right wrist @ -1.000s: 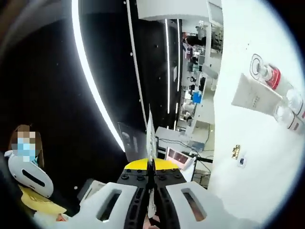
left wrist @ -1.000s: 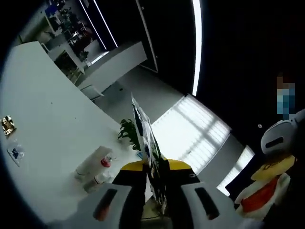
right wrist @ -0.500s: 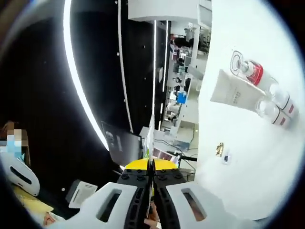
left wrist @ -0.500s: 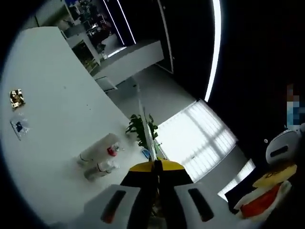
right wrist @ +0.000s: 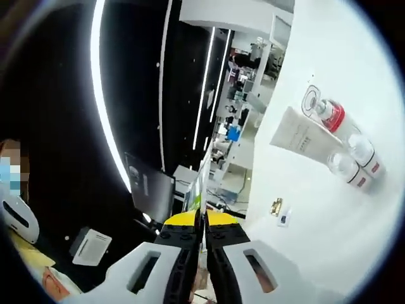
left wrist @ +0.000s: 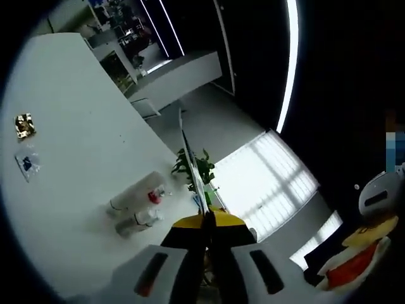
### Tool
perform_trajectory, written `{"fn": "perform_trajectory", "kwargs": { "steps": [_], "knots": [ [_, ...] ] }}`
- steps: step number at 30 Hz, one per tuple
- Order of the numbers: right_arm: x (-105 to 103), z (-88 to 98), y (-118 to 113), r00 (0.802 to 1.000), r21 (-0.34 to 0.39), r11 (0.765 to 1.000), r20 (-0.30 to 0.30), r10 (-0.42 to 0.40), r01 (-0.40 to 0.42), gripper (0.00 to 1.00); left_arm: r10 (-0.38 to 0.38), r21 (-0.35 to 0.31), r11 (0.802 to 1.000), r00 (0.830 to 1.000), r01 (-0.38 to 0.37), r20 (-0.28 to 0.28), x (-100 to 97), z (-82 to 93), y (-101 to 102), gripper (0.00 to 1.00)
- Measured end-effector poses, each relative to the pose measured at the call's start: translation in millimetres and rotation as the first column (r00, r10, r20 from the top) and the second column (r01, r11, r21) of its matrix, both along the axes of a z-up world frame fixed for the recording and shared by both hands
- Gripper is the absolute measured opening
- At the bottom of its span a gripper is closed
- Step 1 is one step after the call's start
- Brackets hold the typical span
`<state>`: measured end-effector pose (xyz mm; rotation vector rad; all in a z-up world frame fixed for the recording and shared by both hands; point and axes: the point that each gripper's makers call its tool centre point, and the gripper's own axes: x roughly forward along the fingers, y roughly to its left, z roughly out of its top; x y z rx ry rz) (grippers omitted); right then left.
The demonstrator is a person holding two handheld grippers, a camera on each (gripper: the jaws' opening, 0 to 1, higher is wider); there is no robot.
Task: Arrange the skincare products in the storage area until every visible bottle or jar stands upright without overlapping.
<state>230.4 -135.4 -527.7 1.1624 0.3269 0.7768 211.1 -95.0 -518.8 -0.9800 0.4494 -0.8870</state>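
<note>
there, both claws (left wrist: 204, 190) (right wrist: 201, 183) pinched on thin cards, bottles (right wrist: 354, 161) clustered on table (right wrist: 316, 209).

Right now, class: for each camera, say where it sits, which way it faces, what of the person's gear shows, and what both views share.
Left gripper view: rides on the left claw, held off the white table, looking across it toward the tube; its own shut jaws clamp a thin card.
Right gripper view: rides on the right claw, facing the room with the table to one side; shut jaws clamp a card.
Shared: table, tube, gold packet.
</note>
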Motion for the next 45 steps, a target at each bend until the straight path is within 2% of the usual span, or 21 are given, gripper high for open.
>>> {"fn": "perform_trajectory", "kwargs": {
  "steps": [3,7,16,21,26,32,45],
  "knots": [
    [-1.5,-4.5,-3.4,1.000,-0.032,0.999,0.023,-0.005,0.005,0.10,0.009,-0.001,1.000,1.000,-0.009,-0.017,2.9,-6.6,1.7,0.00],
    [-4.7,-14.0,-7.1,0.998,-0.131,0.991,0.061,0.007,0.001,0.20,0.021,-0.007,1.000,0.999,-0.022,-0.050,6.9,-17.5,4.5,0.00],
    [-6.5,-30.1,-14.1,0.997,-0.252,0.968,0.080,0.020,0.001,0.43,0.022,-0.016,1.000,0.995,-0.023,-0.099,14.0,-33.6,1.3,0.00],
    [-9.9,-39.2,-17.0,0.995,-0.333,0.943,0.097,0.039,-0.005,0.53,0.029,-0.001,1.000,0.991,-0.030,-0.133,18.8,-47.7,0.6,0.00],
    [-13.2,-49.6,-25.2,0.992,-0.421,0.907,0.121,0.044,0.011,0.62,0.031,0.008,1.000,0.985,-0.031,-0.170,23.3,-61.9,-1.3,0.00],
    [-11.8,-59.4,-36.2,0.994,-0.455,0.890,0.106,0.016,0.035,0.70,0.026,0.017,1.000,0.979,-0.023,-0.203,28.0,-75.3,-6.0,0.00],
    [-13.4,-81.1,-54.0,0.996,-0.528,0.847,0.086,-0.017,0.060,0.83,0.033,0.057,0.998,0.964,-0.019,-0.264,40.8,-111.2,0.2,0.00]
  ]
}}
